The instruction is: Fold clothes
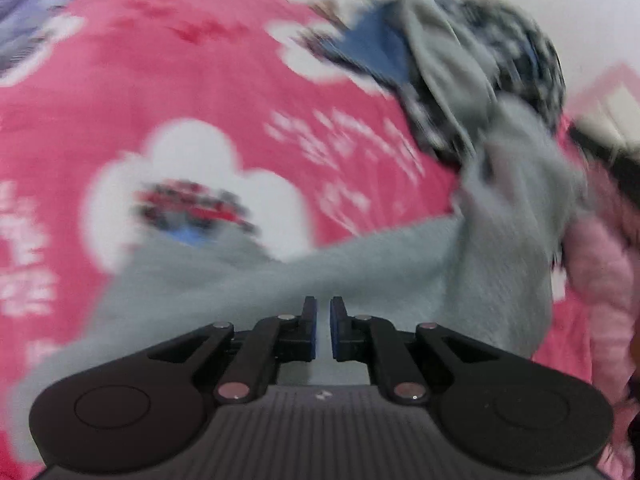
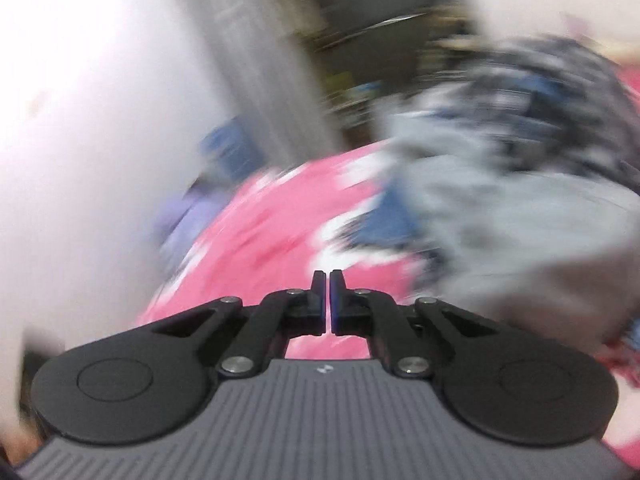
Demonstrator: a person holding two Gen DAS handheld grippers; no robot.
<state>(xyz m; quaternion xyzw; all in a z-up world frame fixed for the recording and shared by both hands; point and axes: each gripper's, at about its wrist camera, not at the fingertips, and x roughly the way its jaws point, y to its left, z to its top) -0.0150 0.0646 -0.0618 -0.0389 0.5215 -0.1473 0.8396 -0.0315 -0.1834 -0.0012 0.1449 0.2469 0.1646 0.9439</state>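
Note:
A grey fleecy garment (image 1: pixel 400 272) lies across a pink blanket (image 1: pixel 180 80) and stretches up to the right toward a pile of clothes (image 1: pixel 480 60). My left gripper (image 1: pixel 324 312) sits low over the grey garment, its fingers nearly together with grey cloth in the narrow gap. In the heavily blurred right wrist view, my right gripper (image 2: pixel 329 284) is shut with nothing visible between its fingers and hangs above the pink blanket (image 2: pixel 272 240). The grey garment (image 2: pixel 520 220) and a dark patterned piece (image 2: pixel 560 92) lie to its right.
The pink blanket carries white cloud shapes and a cartoon car print (image 1: pixel 192 204). A pale pink fluffy garment (image 1: pixel 600 272) lies at the right edge. Lilac cloth (image 1: pixel 32 12) sits at the top left. A white wall (image 2: pixel 80 120) fills the right wrist view's left side.

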